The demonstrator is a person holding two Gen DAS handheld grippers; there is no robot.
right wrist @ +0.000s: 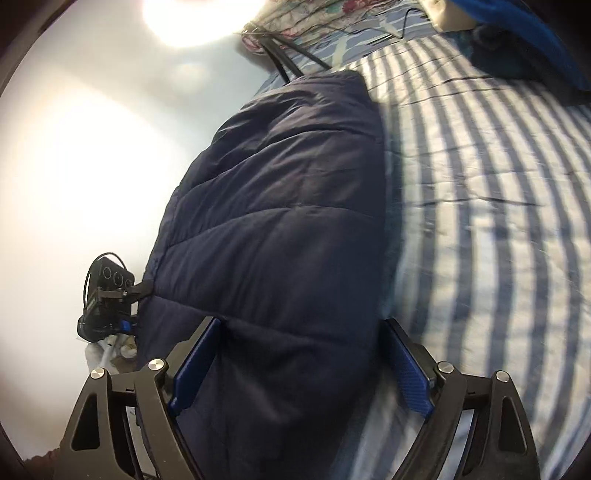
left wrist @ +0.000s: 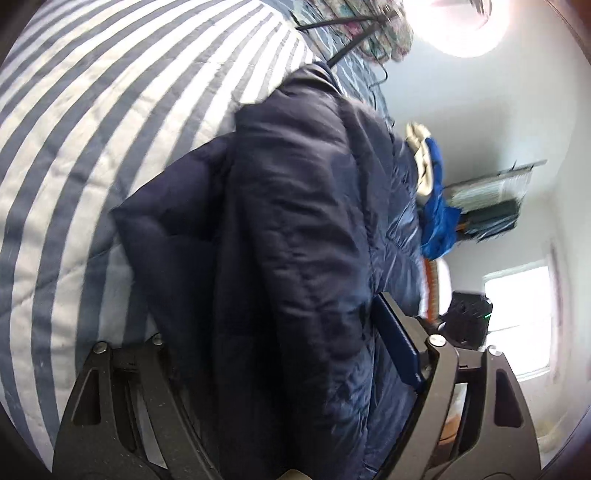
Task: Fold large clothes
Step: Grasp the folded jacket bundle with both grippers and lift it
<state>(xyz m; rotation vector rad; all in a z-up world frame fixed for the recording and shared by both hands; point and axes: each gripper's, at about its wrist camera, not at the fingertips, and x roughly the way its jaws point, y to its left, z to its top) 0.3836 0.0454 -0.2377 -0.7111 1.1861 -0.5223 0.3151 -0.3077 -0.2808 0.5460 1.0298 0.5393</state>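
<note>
A dark navy quilted jacket (left wrist: 295, 221) hangs over the striped bed, bunched in thick folds. In the left wrist view my left gripper (left wrist: 280, 354) is shut on a thick fold of it; the blue pad of the right finger (left wrist: 397, 336) shows, the left finger is hidden under fabric. In the right wrist view the same jacket (right wrist: 280, 206) fills the middle. My right gripper (right wrist: 299, 347) is shut on its near edge, with blue pads (right wrist: 195, 365) on both sides of the bulky fold. The other gripper's camera body (right wrist: 107, 299) shows beside the jacket's left edge.
A blue-and-white striped quilt (left wrist: 92, 147) covers the bed, also in the right wrist view (right wrist: 480, 206). A bright blue and cream garment (left wrist: 436, 192) lies farther off. A floral fabric (left wrist: 384, 29) and black stand legs (right wrist: 280, 55) are at the far end. A bright window (left wrist: 517, 321) is right.
</note>
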